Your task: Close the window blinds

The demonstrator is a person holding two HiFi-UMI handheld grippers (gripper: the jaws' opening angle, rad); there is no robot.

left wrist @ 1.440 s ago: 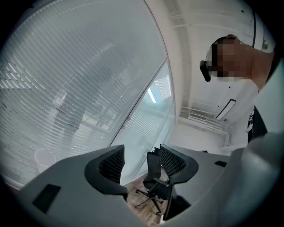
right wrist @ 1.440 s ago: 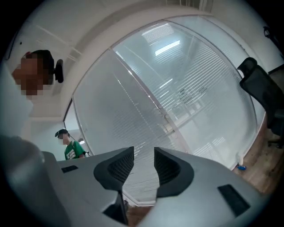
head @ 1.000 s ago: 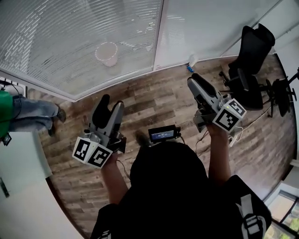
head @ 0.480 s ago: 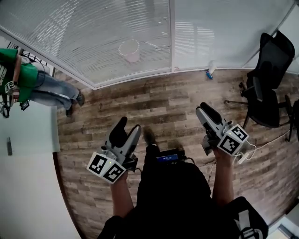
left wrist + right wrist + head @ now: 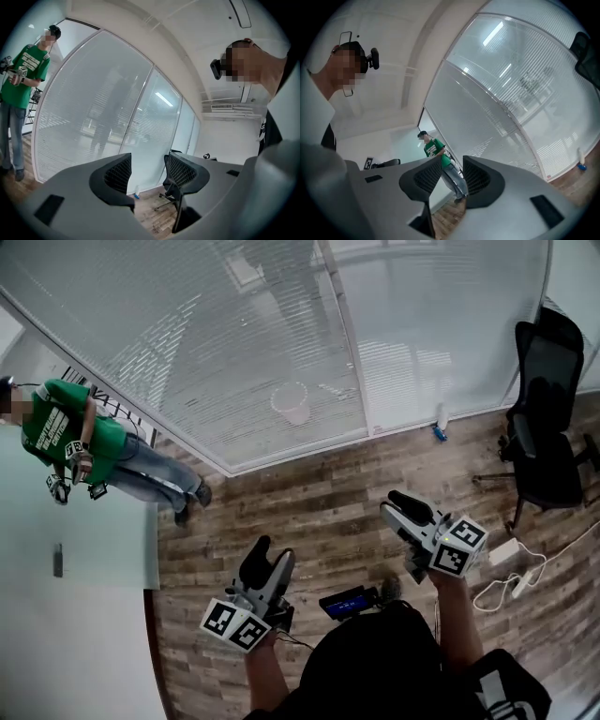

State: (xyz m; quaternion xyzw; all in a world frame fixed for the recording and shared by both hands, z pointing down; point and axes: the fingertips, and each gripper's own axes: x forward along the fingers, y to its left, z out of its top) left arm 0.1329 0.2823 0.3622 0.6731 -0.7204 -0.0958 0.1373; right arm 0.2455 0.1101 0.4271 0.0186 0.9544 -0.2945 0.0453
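I am holding my left claw (image 5: 269,557) out level over the wood-plank floor (image 5: 309,493), its jaws spread and pinching nothing; in the left gripper view only a distant black office chair (image 5: 544,437) is showing through the gap. I am holding my right claw (image 5: 401,510) out beside it, a little farther forward in the head view, jaws likewise spread and empty, and in the right gripper view a person in a green shirt (image 5: 70,432) is standing far off in line with the gap. The blinds (image 5: 234,362) are hanging behind the glass wall ahead of me, well apart from both claws, neither of which is touching them. Their slats are letting a pale bucket (image 5: 291,401) show through from the far side. A spray bottle (image 5: 441,418) is standing on the floor right at the foot of the glass, near the chair. A white cable (image 5: 511,563) is lying on the floor by my right arm, and a small lit screen (image 5: 349,599) is sitting at my chest between the two claws.
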